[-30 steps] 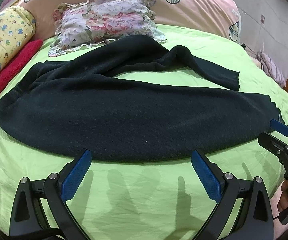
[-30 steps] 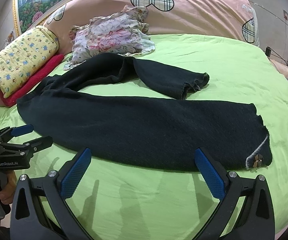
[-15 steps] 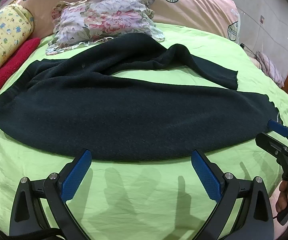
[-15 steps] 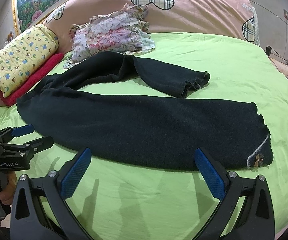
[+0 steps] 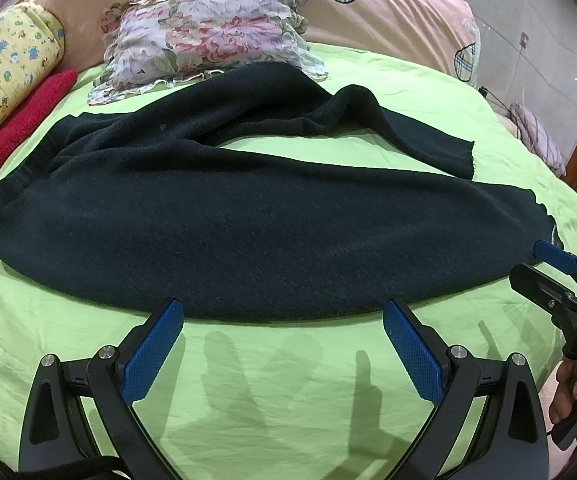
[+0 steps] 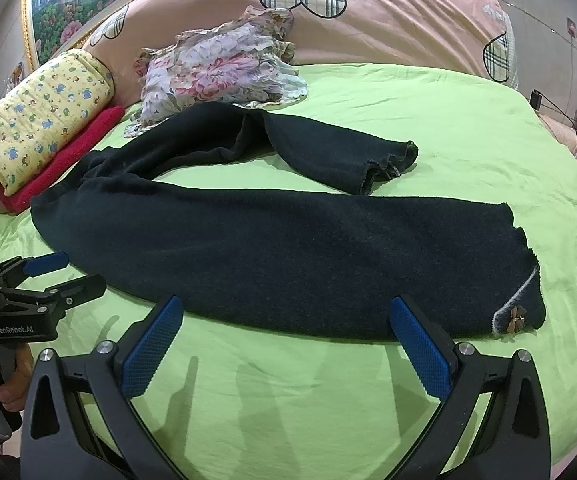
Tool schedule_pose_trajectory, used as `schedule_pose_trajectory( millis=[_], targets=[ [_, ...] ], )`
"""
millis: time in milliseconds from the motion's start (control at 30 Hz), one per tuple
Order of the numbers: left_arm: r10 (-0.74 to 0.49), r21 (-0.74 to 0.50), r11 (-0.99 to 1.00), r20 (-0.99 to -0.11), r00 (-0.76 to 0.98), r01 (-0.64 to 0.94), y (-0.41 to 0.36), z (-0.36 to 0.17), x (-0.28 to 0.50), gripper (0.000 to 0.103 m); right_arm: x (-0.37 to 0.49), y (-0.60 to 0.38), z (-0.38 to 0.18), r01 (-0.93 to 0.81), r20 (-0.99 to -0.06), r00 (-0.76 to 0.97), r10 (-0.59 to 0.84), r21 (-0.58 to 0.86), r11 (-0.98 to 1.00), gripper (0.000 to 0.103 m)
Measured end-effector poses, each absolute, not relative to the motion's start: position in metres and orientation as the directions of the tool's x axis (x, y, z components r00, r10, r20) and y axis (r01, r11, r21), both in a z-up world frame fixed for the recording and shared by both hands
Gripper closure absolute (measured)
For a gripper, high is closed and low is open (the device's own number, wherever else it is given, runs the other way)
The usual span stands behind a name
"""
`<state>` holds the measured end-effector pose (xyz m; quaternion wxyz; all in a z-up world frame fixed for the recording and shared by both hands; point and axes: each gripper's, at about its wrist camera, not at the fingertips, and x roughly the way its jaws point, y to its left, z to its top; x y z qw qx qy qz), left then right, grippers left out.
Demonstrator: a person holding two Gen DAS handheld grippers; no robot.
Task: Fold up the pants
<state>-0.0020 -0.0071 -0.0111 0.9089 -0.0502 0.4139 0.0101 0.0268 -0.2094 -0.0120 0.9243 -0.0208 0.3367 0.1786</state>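
Our left gripper (image 5: 280,344) is spread wide and holds nothing; its blue pads hang just before the near edge of the pants (image 5: 248,240). Our right gripper (image 6: 284,344) is also wide open and empty, near the same edge, closer to the cuff with the small bow (image 6: 518,318). The pants lie on the green sheet (image 5: 288,408), the near leg flat, the far leg (image 6: 328,148) bent and crossing toward the floral pillow (image 6: 216,68). We think the danger is this: if we pinch too deep, the loose sheet may come up with the knit. Also, folding before the far leg is straightened would likely trap the twist.
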Motion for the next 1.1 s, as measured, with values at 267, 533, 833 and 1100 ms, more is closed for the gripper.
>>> schedule_pose_trajectory(
  millis=[267, 533, 833, 1100],
  targets=[
    [-0.028, -0.082, 0.995, -0.756, 0.654, -0.053, -0.009, -0.013, -0.001, 0.003, 0.027, -0.209, -0.011, -0.343, -0.633, 0.708, 0.314, 0.08, 0.936, 0.0],
    [-0.053, -0.103, 0.994, -0.76, 0.647, -0.04, -0.01, -0.013, 0.001, 0.003, 0.028, -0.21, -0.011, -0.342, -0.634, 0.706, 0.315, 0.085, 0.936, 0.0],
    [-0.077, -0.11, 0.994, -0.754, 0.653, -0.01, -0.008, -0.002, 0.015, 0.003, 0.04, -0.22, 0.0, -0.319, -0.627, 0.707, 0.327, 0.13, 0.939, 0.0],
    [-0.112, -0.084, 0.994, -0.758, 0.642, 0.074, -0.015, 0.012, 0.045, 0.004, 0.064, -0.234, 0.012, -0.282, -0.626, 0.708, 0.326, 0.172, 0.944, 0.0]
  ],
)
